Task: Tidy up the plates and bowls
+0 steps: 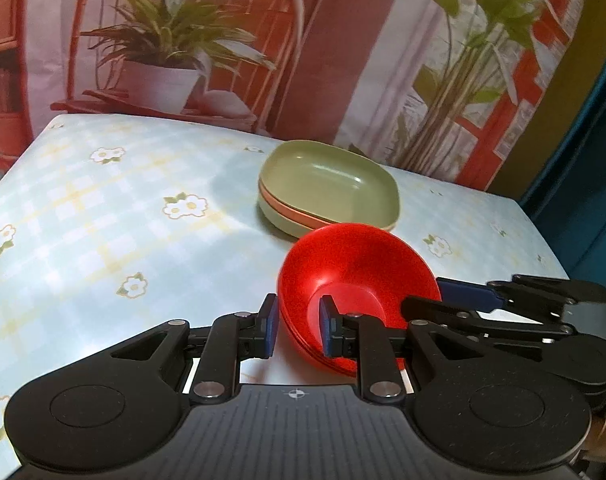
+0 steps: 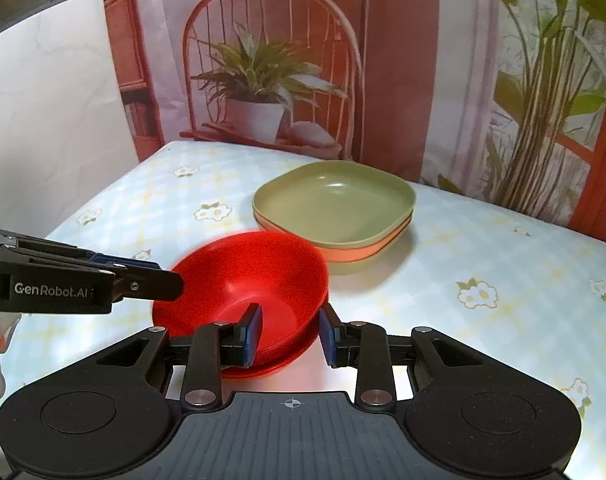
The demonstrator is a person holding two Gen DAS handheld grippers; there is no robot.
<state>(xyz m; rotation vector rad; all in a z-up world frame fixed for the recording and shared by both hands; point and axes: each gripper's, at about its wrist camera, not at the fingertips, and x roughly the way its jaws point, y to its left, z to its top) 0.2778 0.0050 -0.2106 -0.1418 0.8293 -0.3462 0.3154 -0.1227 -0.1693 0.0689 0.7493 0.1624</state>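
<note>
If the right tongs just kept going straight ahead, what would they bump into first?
Probably the red bowls: the right tongs already straddle their near rim. Beyond them sits the green plate stack.

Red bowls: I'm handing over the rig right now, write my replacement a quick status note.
Left gripper: jaws straddle the near rim of the red bowls, one finger inside, one outside; grip not confirmed.
Right gripper: same on the opposite rim, a gap still showing.
Red bowls are nested, in front of the plate stack on the tablecloth.
Done: plates stacked, green over orange over green; bowls nested.
Left: probably placing the bowl stack, perhaps beside or on the plates.
</note>
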